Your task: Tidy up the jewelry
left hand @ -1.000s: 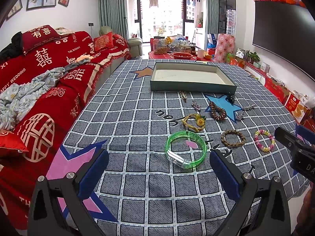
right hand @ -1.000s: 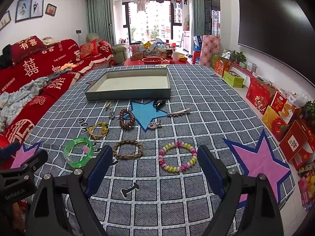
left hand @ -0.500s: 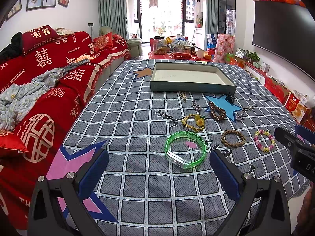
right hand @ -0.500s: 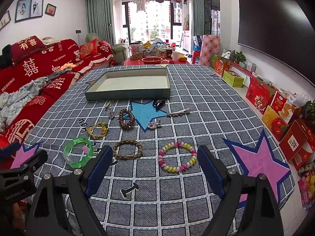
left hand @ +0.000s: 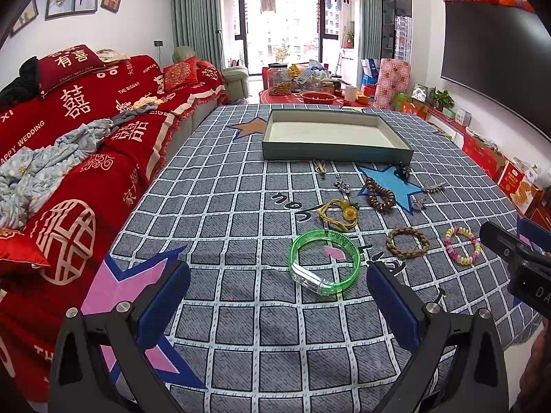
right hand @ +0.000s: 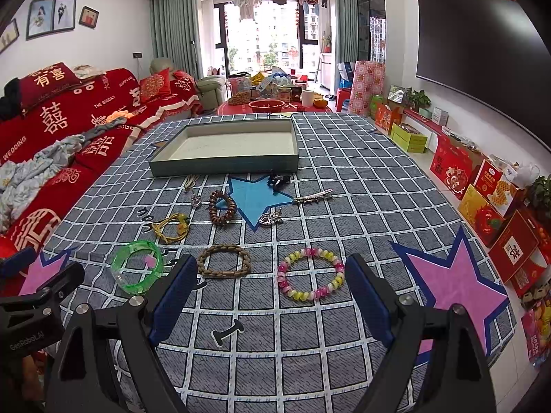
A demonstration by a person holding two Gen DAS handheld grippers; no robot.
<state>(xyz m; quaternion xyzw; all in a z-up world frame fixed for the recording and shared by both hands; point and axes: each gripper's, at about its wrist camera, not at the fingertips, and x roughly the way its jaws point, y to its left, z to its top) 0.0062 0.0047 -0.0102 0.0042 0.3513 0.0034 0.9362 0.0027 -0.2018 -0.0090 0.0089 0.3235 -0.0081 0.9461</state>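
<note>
Both grippers open, nothing held.
left gripper (left hand: 278,294) by green bangle (left hand: 323,262); right gripper (right hand: 272,296) near beaded bracelet (right hand: 311,274); tray (right hand: 227,165) toward table's far edge.

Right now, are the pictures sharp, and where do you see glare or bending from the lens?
Left wrist view: sharp, no motion blur; the window is blown out white; fisheye curves the TV and darkens the corners. Right wrist view: also sharp; same window glare, and the box edges bow slightly. The bangle shines a little.

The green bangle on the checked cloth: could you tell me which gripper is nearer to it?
Left. The left gripper hangs open just short of the green bangle; the right gripper faces the pink-and-yellow bead bracelet instead.
</note>
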